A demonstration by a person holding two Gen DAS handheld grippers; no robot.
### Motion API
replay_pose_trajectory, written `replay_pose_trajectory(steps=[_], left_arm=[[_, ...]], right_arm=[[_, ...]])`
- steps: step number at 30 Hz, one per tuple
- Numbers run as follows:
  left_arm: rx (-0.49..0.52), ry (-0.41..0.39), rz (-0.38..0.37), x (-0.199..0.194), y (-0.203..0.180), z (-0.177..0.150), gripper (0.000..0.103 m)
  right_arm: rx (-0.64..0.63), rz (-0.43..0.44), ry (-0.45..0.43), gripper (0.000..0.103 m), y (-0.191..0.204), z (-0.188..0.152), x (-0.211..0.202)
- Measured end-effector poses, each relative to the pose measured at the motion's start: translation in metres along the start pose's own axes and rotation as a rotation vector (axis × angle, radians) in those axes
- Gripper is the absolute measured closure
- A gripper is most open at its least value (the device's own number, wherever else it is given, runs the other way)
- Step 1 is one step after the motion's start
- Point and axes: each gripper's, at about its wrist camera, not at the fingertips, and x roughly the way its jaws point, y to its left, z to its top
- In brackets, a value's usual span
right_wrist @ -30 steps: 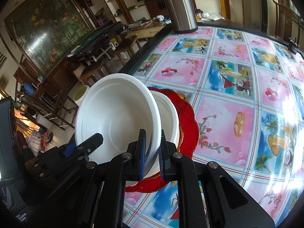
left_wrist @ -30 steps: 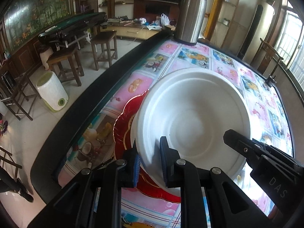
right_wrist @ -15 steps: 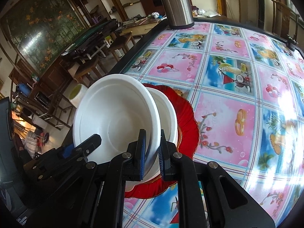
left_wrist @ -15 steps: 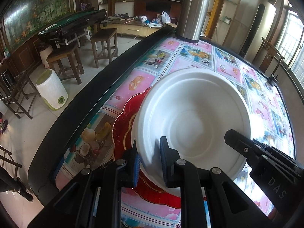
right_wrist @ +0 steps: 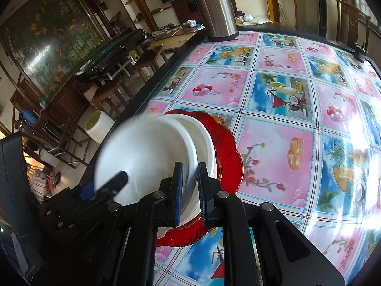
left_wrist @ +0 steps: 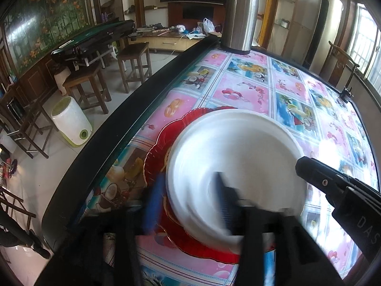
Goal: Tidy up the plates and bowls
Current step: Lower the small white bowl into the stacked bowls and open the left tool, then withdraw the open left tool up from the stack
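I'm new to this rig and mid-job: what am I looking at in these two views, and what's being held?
No robot: a person holds a two-finger gripper in each hand, each carrying a fisheye camera. Left view: the left gripper, blurred, stands open around the rim of a tilted white bowl. Right view: the right gripper straddles that rim; whether it pinches is unclear. Beneath, a second bowl sits on a red plate on the table. A steel flask stands far off.

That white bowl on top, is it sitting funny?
Yes. The top white bowl leans to one side instead of nesting flat in the white bowl beneath on the red plate. The right gripper pinches its rim.
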Motion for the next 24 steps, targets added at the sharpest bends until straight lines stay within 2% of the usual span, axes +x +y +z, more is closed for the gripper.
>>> replay_pose_trajectory(steps=[5,10,13,18,20,22,24], left_arm=[[0.018,-0.051,0.029,-0.008,-0.002,0.000,0.037],[0.020,-0.108,0.038,-0.018,-0.005,0.001,0.037],[0.030,-0.140,0.019,-0.026,-0.013,0.001,0.037],[0.059,-0.200,-0.043,-0.041,-0.036,-0.003,0.035],[0.080,-0.228,-0.063,-0.046,-0.049,-0.006,0.029],[0.116,-0.252,-0.085,-0.049,-0.067,-0.010,0.029],[0.151,-0.267,-0.111,-0.051,-0.085,-0.015,0.029]], right_arm=[[-0.013,0.005,-0.003,0.091,0.004,-0.002,0.000],[-0.018,-0.010,-0.050,0.091,0.000,-0.007,-0.016],[-0.010,-0.026,-0.078,0.091,-0.007,-0.011,-0.026],[-0.004,-0.115,-0.138,0.090,-0.027,-0.022,-0.050],[0.004,-0.162,-0.159,0.084,-0.037,-0.026,-0.059],[0.029,-0.196,-0.184,0.067,-0.053,-0.032,-0.071],[0.048,-0.227,-0.202,0.064,-0.066,-0.037,-0.080]])
